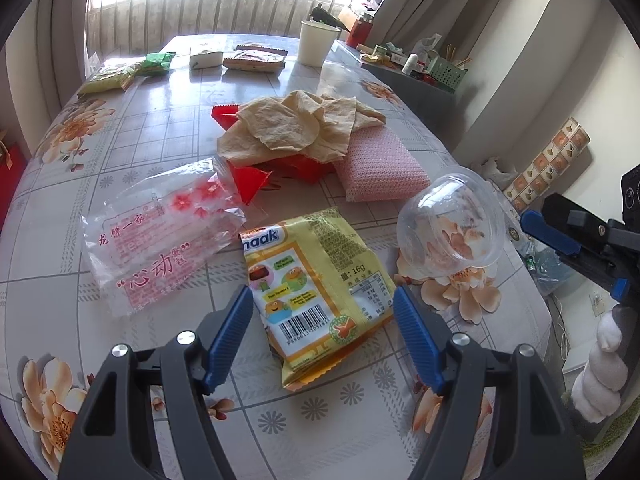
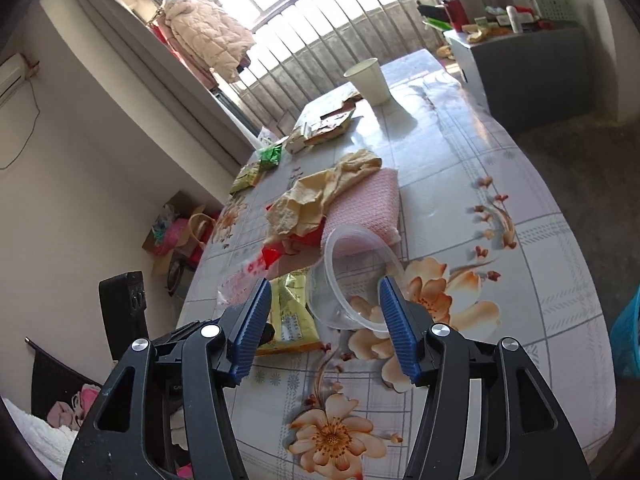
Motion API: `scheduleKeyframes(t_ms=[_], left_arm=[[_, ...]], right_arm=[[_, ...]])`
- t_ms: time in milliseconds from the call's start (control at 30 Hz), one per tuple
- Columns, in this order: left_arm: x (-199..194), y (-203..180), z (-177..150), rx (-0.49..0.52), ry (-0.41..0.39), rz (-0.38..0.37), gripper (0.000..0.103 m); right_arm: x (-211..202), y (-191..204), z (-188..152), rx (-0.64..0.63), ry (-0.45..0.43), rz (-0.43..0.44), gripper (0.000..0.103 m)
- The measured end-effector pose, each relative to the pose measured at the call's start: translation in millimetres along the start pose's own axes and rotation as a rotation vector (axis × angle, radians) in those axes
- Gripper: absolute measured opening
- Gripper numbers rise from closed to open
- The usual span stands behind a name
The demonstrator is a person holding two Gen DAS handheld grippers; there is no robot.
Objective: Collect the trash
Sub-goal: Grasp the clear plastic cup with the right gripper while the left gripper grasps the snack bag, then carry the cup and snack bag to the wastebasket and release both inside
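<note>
Here, the left gripper point(image 1: 322, 334) hangs wide open and empty over the yellow snack wrapper point(image 1: 316, 284), lying lengthwise between its fingers on the table point(image 1: 168, 120); the right gripper point(image 2: 324, 326), also open and empty, faces the plastic bowl point(image 2: 352, 276).

Bright daylight floods through a barred window point(image 1: 216, 4) at twelve o'clock, glaring off the surface point(image 1: 168, 128) with its floral cloth. Pale curtains point(image 1: 452, 4) hang at one o'clock beside a grey cabinet point(image 2: 528, 72); a padded coat point(image 2: 208, 36) hangs at eleven o'clock.
</note>
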State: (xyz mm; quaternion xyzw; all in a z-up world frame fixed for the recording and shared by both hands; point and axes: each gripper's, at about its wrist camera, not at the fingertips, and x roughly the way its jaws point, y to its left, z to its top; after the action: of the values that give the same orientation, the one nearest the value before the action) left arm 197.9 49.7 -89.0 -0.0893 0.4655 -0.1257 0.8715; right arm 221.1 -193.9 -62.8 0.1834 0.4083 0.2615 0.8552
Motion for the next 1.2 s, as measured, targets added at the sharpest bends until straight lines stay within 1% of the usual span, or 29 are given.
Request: scheduleKeyframes(t_ms=[67, 133, 200, 267, 300, 367, 467, 533, 633, 767, 900, 967, 1033, 1067, 1100, 1133, 1167, 1200], left_arm=[[-0.3, 1.1, -0.9, -0.005, 0.004, 0.001, 0.07], [-1.9, 1.8, -1.7, -0.006, 0.004, 0.001, 0.07], [-4.3, 1.7, -2.1, -0.004, 0.002, 0.003, 0.07], [-5.6, 2.3, -2.0, 0.0, -0.002, 0.004, 0.07], [-5.8, 2.4, -2.0, 0.0, -0.003, 0.005, 0.07], [-4.9, 2.5, -1.7, -0.001, 0.0, 0.003, 0.07], [0.2, -0.1, 0.1, -0.005, 0.01, -0.001, 0.071], [4.7, -4.2, 2.0, -0.003, 0.016, -0.002, 0.075], [11.3, -11.2, 4.6, 0.008, 0.012, 0.016, 0.075], [18.3, -15.0, 4.9, 0.009, 0.018, 0.075, 0.075], [17.3, -1.5, 3.1, -0.063, 0.036, 0.059, 0.075], [18.2, 1.9, 2.0, -0.057, 0.041, 0.075, 0.07], [18.2, 0.8, 1.0, -0.035, 0.037, 0.082, 0.058], [18.3, 1.0, 0.8, -0.034, 0.031, 0.078, 0.054], [18.3, 0.6, 0.7, -0.032, 0.024, 0.089, 0.047], [18.4, 0.5, 0.5, -0.029, 0.019, 0.104, 0.037], [18.4, 1.2, 0.2, -0.033, 0.016, 0.106, 0.03], [18.5, 2.3, 0.1, -0.043, 0.017, 0.102, 0.02]], right_arm=[[13.7, 4.9, 6.9, -0.055, 0.005, -0.009, 0.056], [31.5, 6.2, 12.6, -0.101, 0.03, -0.047, 0.056], [47.5, 3.5, 12.5, -0.114, 0.08, -0.046, 0.048], [55.3, 1.9, 8.7, -0.111, 0.125, -0.051, 0.026], [55.0, 2.7, 5.0, -0.113, 0.134, -0.047, 0.023], [49.3, 4.8, -0.1, -0.125, 0.133, -0.048, 0.005], [34.6, 9.6, -8.0, -0.167, 0.116, -0.11, 0.005], [23.6, 12.9, -12.5, -0.196, 0.099, -0.151, 0.005], [5.4, 13.8, -20.6, -0.212, 0.072, -0.209, 0.005], [-10.4, 2.8, -31.4, -0.147, 0.051, -0.213, 0.005], [-17.9, -4.1, -39.3, -0.094, 0.036, -0.199, 0.005], [-18.7, -5.4, -42.3, -0.082, 0.032, -0.195, 0.005], [-17.6, -5.6, -44.0, -0.075, 0.03, -0.192, 0.005], [-16.9, -5.9, -44.7, -0.072, 0.029, -0.188, 0.005], [-16.5, -6.2, -45.6, -0.066, 0.028, -0.184, 0.005], [-15.9, -6.5, -46.0, -0.06, 0.027, -0.179, 0.005], [-16.4, -6.8, -46.9, -0.056, 0.026, -0.177, 0.005], [-17.3, -6.9, -47.6, -0.055, 0.023, -0.175, 0.005]])
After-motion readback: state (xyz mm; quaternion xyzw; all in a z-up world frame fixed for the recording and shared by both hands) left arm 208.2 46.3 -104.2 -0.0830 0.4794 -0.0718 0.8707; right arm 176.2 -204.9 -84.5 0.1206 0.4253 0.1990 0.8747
